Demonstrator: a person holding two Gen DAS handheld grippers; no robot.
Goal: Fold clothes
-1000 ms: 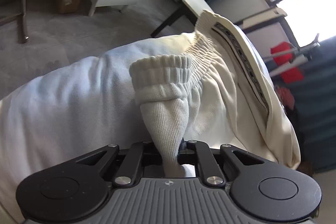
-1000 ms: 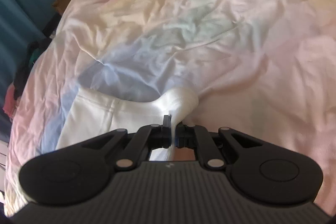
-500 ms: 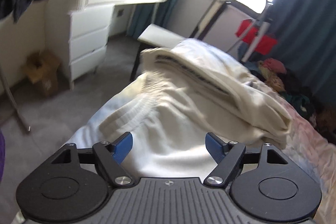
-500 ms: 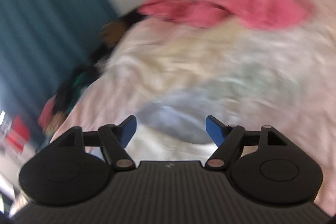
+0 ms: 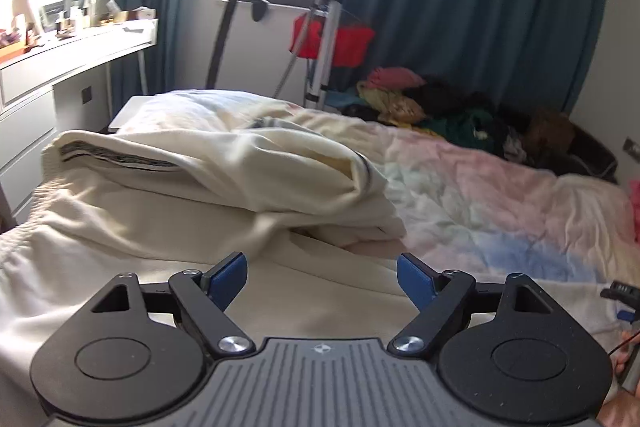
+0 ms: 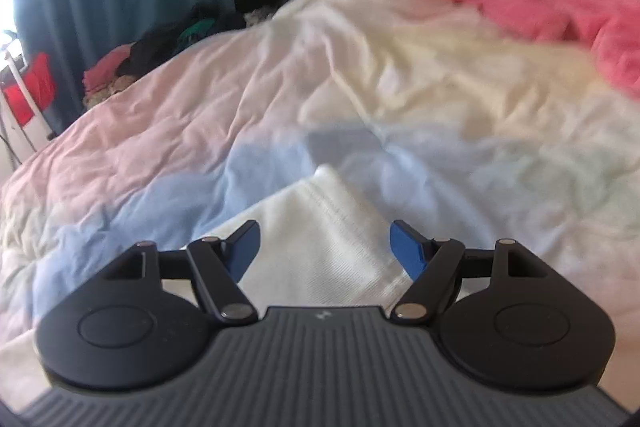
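Both grippers released, between folds.
Left gripper (image 5: 322, 273) and right gripper (image 6: 324, 247) jaws spread above cream trousers (image 5: 208, 183) on bed (image 5: 500, 195) (crumpled); next: regrasp an edge.

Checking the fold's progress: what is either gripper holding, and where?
Nothing. The left gripper and right gripper are open above the cream garment.

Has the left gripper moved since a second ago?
Yes. The left gripper let go of the cream trousers, opened, and swung up: the white drawer unit went from the top of its view to the left edge.
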